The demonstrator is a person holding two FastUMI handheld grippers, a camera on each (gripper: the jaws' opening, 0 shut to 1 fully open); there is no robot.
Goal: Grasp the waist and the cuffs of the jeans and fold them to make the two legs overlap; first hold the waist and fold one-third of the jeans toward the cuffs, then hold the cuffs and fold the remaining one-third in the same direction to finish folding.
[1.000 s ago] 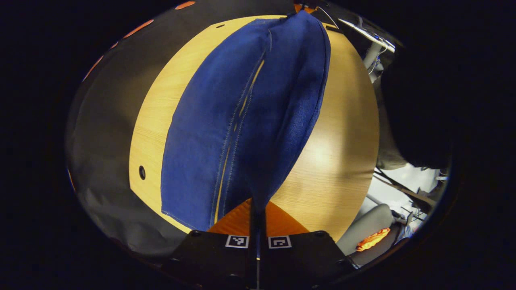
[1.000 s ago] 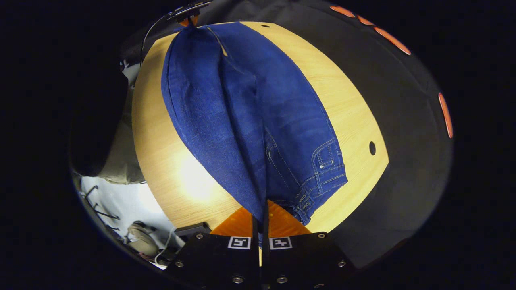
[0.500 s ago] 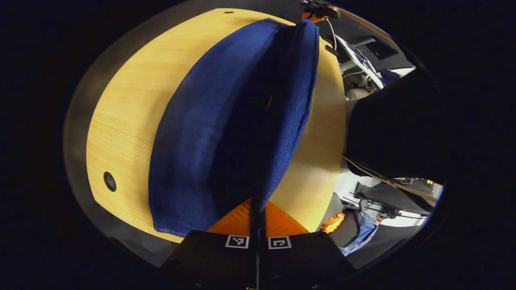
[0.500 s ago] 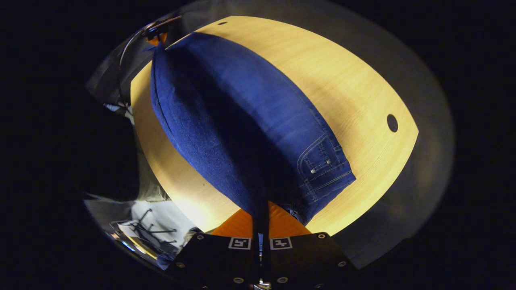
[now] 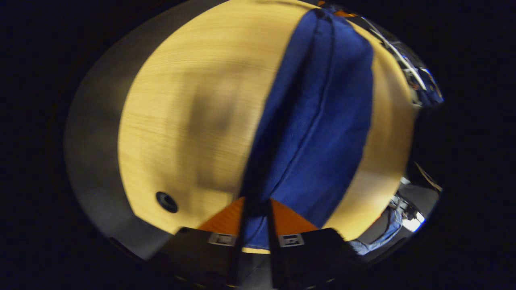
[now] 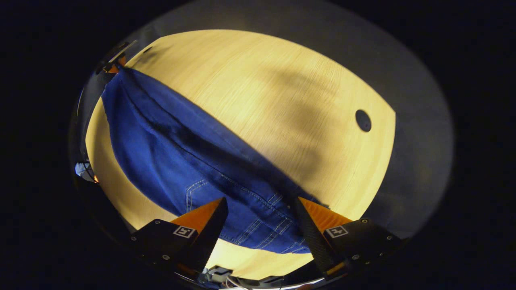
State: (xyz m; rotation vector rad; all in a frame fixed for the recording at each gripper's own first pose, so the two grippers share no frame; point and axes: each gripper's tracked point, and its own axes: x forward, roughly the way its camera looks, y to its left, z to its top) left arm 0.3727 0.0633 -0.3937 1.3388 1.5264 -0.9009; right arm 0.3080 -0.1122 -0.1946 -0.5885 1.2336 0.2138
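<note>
A: What do the left tongs [image 5: 255, 209] have, starting close in?

B: In the left gripper view their two fingers stand nearly together with a narrow fold of the jeans [image 5: 318, 121] pinched between them. The picture is blurred, so the exact edge they grip is hard to read.

A: And the right tongs [image 6: 260, 213]?

B: In the right gripper view they are spread wide, fingers well apart, holding nothing. The waist end of the jeans [image 6: 181, 161], with its stitched pocket seams, lies just beyond and between the fingertips.

A: Where do the jeans go from there?

B: They stretch away as one long blue band along the near side of the wooden bench [image 6: 282, 92], legs laid together. At the far end the other tongs meet the cloth.

A: Anything farther off?

B: A round hole [image 6: 363, 120] in the benchtop, well apart from the jeans.
</note>
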